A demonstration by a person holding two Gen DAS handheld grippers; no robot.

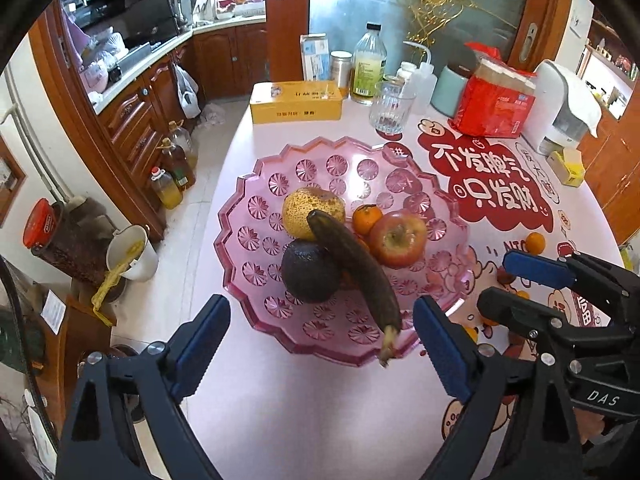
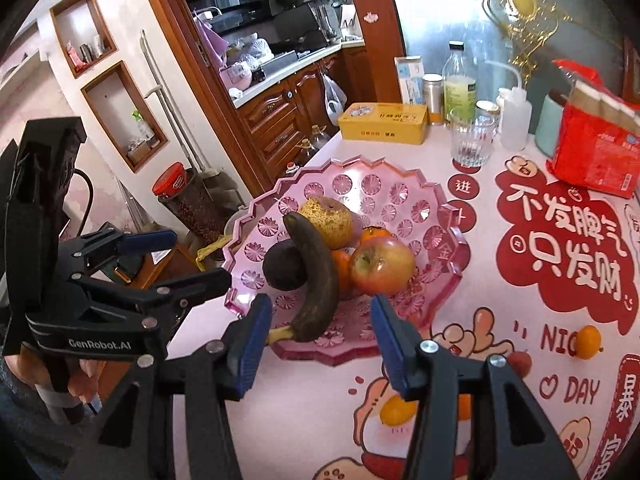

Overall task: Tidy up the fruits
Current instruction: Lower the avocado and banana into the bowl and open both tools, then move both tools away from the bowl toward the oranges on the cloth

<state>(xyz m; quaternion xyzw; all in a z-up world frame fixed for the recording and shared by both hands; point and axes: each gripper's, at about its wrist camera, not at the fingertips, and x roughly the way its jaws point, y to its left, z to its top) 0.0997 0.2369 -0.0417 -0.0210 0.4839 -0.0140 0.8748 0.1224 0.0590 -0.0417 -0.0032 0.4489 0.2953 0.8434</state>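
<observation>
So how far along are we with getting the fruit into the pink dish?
Mostly done: the pear, banana, avocado, apple and a mandarin sit in the pink dish. Nothing is in hand; the left gripper and right gripper are open and empty. Left: small oranges on the table, one at, another at.

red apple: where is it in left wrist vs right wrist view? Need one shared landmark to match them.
Left wrist: the red apple sits right of centre, on the right side of the pink fruit plate, beside the dark banana.
Right wrist: the apple sits just right of centre, again to the banana's right in the plate.
Shared landmark: the yellow tin behind the plate.
</observation>
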